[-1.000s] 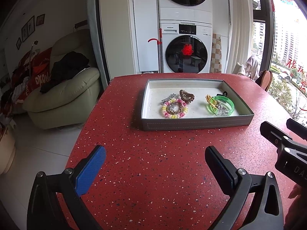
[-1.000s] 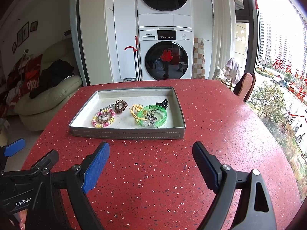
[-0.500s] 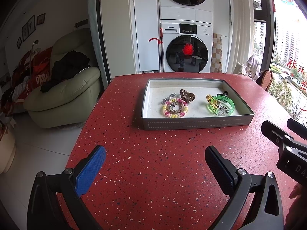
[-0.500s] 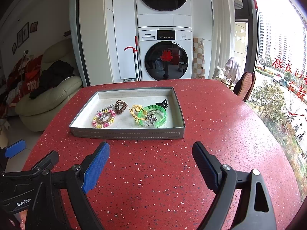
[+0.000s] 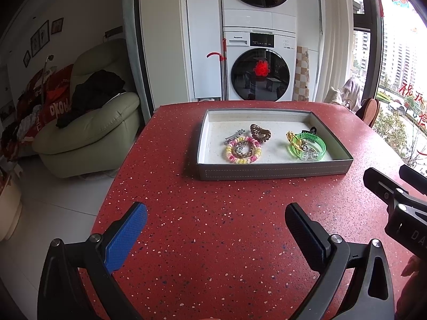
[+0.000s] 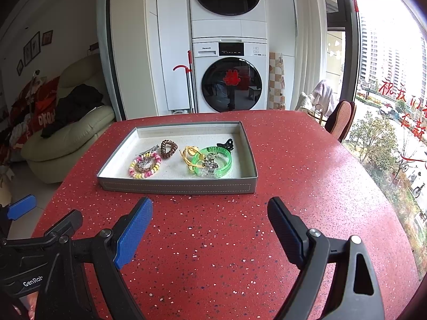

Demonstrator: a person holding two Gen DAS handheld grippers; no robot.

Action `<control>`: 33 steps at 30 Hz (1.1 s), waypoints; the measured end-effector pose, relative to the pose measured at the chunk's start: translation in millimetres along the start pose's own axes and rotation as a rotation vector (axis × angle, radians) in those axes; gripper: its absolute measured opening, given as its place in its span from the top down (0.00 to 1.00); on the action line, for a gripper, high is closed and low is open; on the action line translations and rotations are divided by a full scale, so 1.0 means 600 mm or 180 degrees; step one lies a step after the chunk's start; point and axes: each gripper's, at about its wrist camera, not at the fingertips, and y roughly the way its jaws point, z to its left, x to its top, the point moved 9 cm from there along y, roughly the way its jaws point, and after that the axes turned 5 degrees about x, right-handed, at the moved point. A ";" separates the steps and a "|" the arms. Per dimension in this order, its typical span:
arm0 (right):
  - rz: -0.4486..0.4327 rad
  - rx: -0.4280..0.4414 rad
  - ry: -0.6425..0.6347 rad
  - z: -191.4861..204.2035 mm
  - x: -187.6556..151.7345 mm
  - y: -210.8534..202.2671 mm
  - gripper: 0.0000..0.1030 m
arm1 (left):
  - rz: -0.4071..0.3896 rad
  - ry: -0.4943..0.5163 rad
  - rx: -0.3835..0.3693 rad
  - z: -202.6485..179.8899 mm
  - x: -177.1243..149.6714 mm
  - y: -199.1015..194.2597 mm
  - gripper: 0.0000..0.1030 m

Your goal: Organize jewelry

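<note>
A grey tray (image 5: 272,172) (image 6: 176,186) sits on the red speckled table. In it lie a pink and yellow coil bracelet (image 5: 242,153) (image 6: 145,168), a brown coil hair tie (image 5: 259,132) (image 6: 169,148), a silver clip (image 5: 234,136), a yellow cord (image 5: 291,137) (image 6: 188,157), a green bangle (image 5: 309,148) (image 6: 214,161) with a clear clip inside it, and a black clip (image 6: 226,143). My left gripper (image 5: 216,222) is open and empty, well short of the tray. My right gripper (image 6: 210,218) is open and empty, just before the tray's front wall.
The red table (image 5: 213,240) ends at a curved edge on the left, with white floor below. A cream sofa (image 5: 88,133) with clothes stands to the left. Stacked washing machines (image 6: 229,74) stand behind the table. A chair (image 6: 343,118) stands by the window at right.
Both views have risen and drawn back very slightly; the tray sits a little lower in frame. The jewelry has not moved. Both grippers stay open.
</note>
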 end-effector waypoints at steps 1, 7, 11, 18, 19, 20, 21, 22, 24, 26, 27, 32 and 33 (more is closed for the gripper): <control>0.0000 0.0002 0.0001 0.000 0.000 0.000 0.13 | 0.0002 -0.0003 -0.0003 0.000 0.000 0.000 0.00; 0.0001 0.0001 0.0006 0.001 0.000 0.000 0.13 | 0.0008 -0.0005 -0.0007 0.001 0.002 0.001 0.00; -0.0002 0.0001 0.0001 0.001 0.000 0.000 0.13 | 0.0010 -0.0007 -0.0004 0.001 0.002 0.002 0.00; 0.0000 0.0002 0.0003 0.000 0.000 0.000 0.13 | 0.0017 -0.0014 -0.0007 0.001 0.002 0.002 0.00; 0.0001 0.0001 0.0002 0.001 0.000 0.000 0.13 | 0.0018 -0.0014 -0.0003 0.001 0.001 0.002 0.00; 0.0002 0.0004 0.0004 0.001 0.000 0.000 0.13 | 0.0021 -0.0016 -0.0005 0.002 0.001 0.002 0.00; 0.0001 0.0003 0.0004 0.000 0.000 0.000 0.13 | 0.0021 -0.0016 -0.0008 0.002 0.001 0.002 0.00; 0.0000 0.0002 0.0003 0.001 0.000 0.000 0.13 | 0.0024 -0.0018 -0.0007 0.002 0.001 0.003 0.00; 0.0000 0.0003 0.0003 0.000 0.000 0.000 0.13 | 0.0020 -0.0015 -0.0011 0.002 0.001 0.002 0.00; 0.0001 0.0002 0.0005 0.000 0.000 0.000 0.13 | 0.0018 -0.0012 -0.0008 0.001 0.000 0.003 0.00; 0.0001 0.0004 0.0006 0.000 0.000 0.000 0.13 | 0.0018 -0.0013 -0.0009 0.001 0.000 0.003 0.00; 0.0004 0.0006 0.0007 0.000 0.000 0.000 0.13 | 0.0028 -0.0016 -0.0009 0.000 -0.001 0.003 0.00; 0.0003 0.0003 0.0004 0.001 0.000 0.000 0.13 | 0.0027 -0.0016 -0.0008 0.000 -0.001 0.002 0.00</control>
